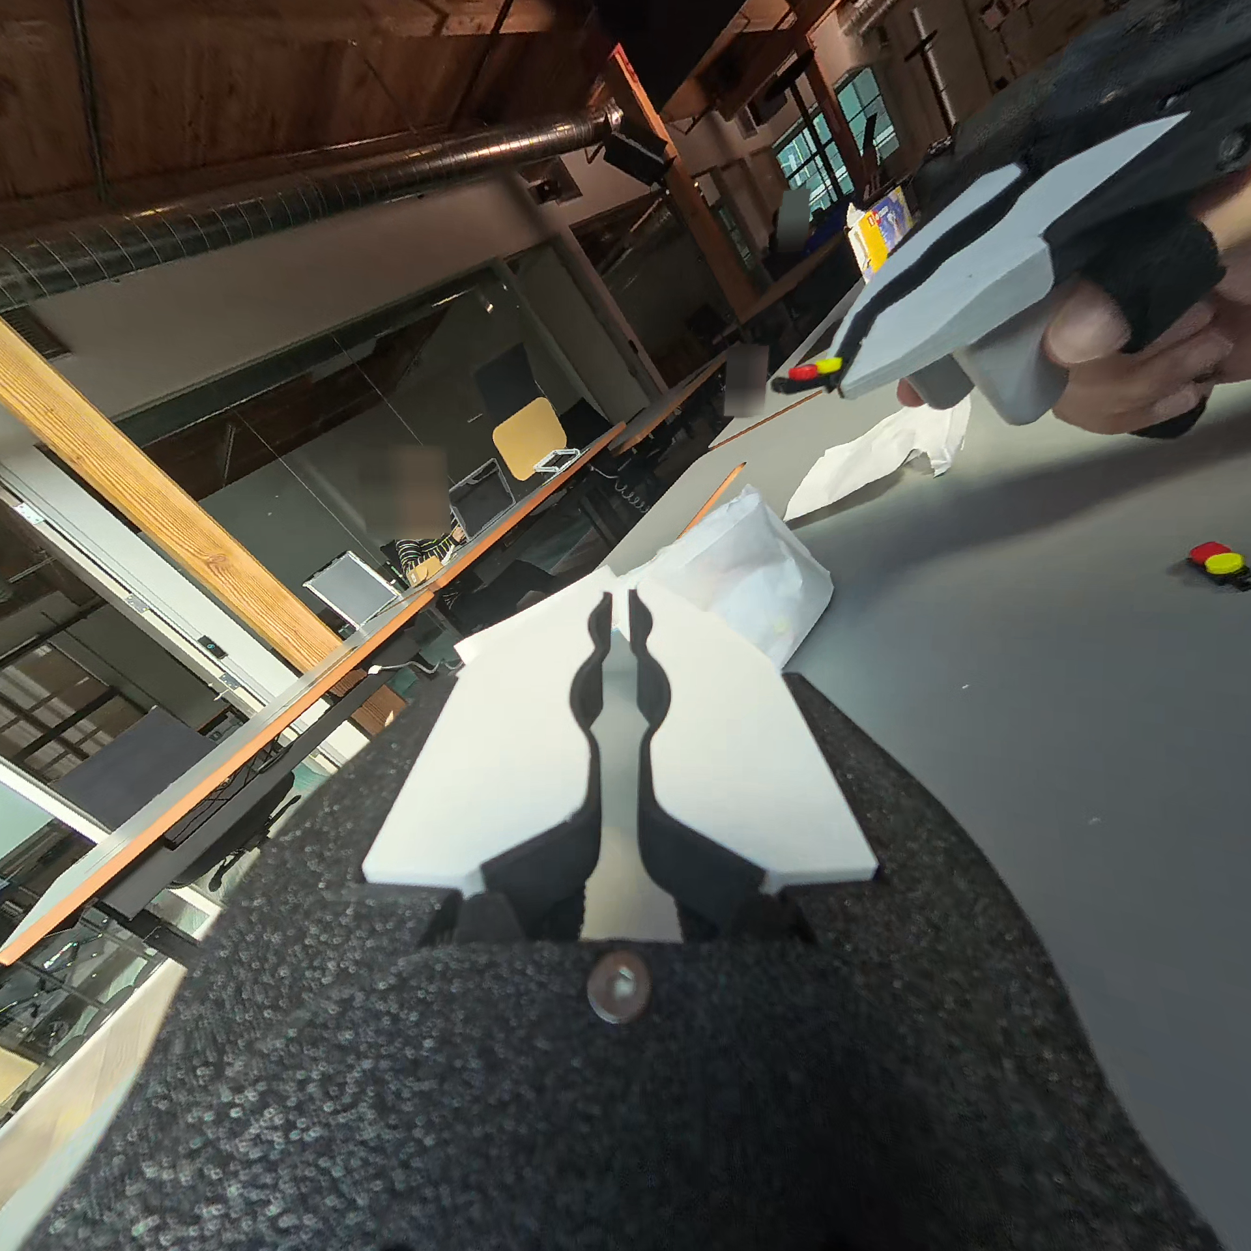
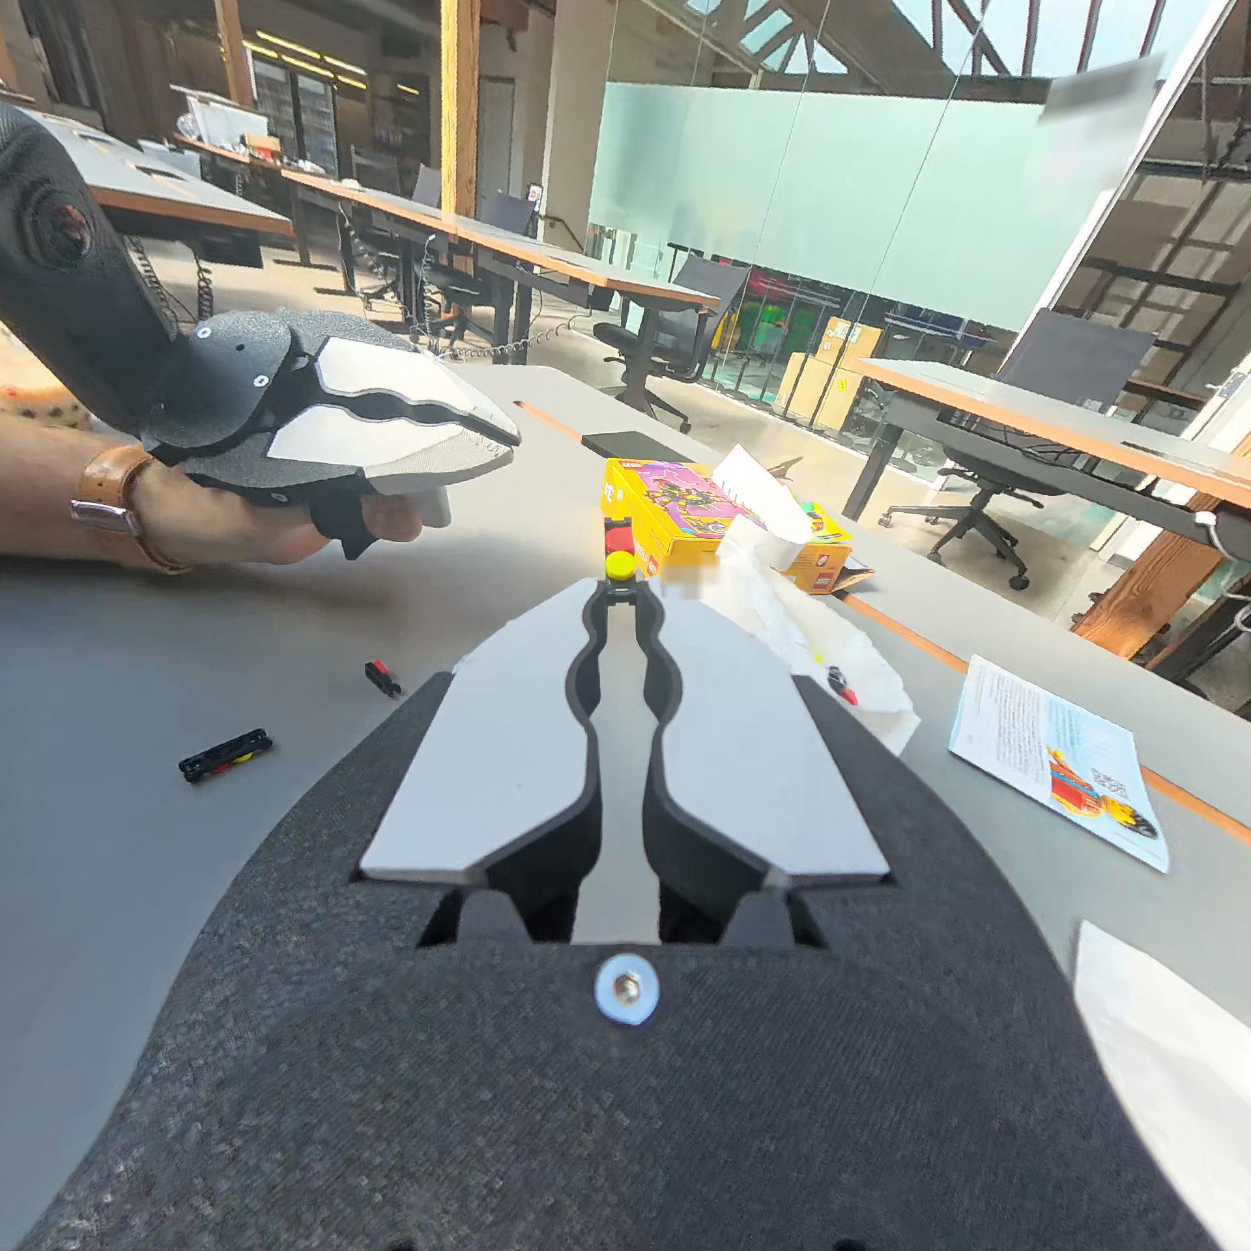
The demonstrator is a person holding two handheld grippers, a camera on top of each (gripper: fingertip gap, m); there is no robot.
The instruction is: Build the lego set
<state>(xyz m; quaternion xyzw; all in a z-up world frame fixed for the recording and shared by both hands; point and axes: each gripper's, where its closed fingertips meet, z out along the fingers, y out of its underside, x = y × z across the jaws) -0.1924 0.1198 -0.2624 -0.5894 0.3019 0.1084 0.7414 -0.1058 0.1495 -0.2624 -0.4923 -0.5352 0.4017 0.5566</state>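
Right tool pinches something small at its tips; left tool nearly closed, empty.

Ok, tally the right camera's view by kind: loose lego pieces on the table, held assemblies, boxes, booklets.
Loose lego pieces: 3
Assembly held by right gripper: 1
Lego box: 1
Booklet: 1
Total: 6

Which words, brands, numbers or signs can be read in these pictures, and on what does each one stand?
I do not quote writing, so I list only the things that bear it.
Yellow box: printed brand marks, legible but not quoted.
Booklet: fine print, too small to read.
Far-off cardboard boxes: labels too small to read.
Left wrist view: nothing legible; the yellow box is far off and blurred there.
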